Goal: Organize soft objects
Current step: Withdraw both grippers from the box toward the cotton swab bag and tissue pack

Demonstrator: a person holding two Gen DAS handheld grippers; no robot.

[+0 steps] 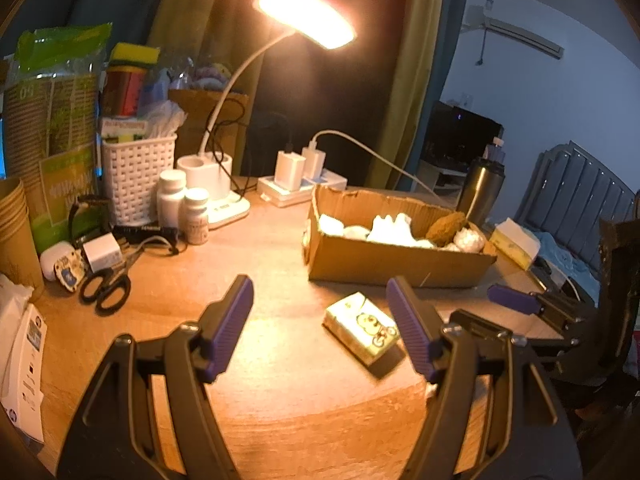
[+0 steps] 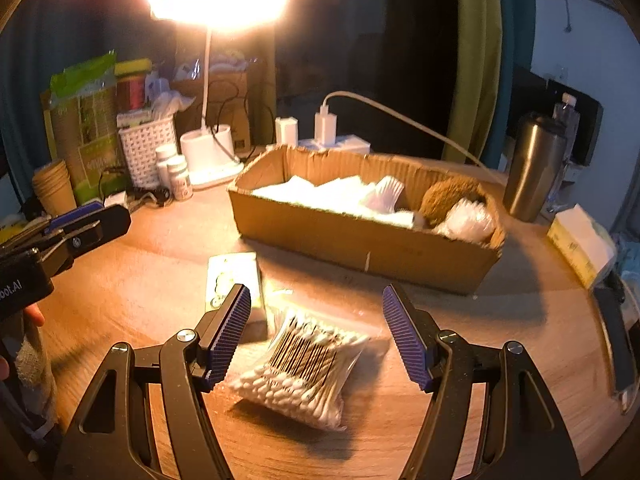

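Observation:
A cardboard box (image 1: 396, 260) (image 2: 360, 236) stands on the wooden desk and holds white soft items and a brown puff (image 2: 448, 196). A small tissue pack (image 1: 362, 326) (image 2: 236, 280) lies on the desk in front of it. My left gripper (image 1: 320, 328) is open and empty, the pack just inside its right finger. My right gripper (image 2: 316, 336) is open and empty above a clear bag of cotton swabs (image 2: 304, 364). The right gripper also shows at the right of the left wrist view (image 1: 520, 300). The left gripper shows at the left of the right wrist view (image 2: 80, 224).
A lit desk lamp (image 1: 308, 8) stands behind. White bottles (image 1: 184, 204), a white basket (image 1: 138, 176), scissors (image 1: 106, 290), chargers (image 1: 300, 176) and paper cups (image 1: 16, 232) crowd the left. A steel tumbler (image 2: 534, 168) and a tissue box (image 2: 580, 246) stand right.

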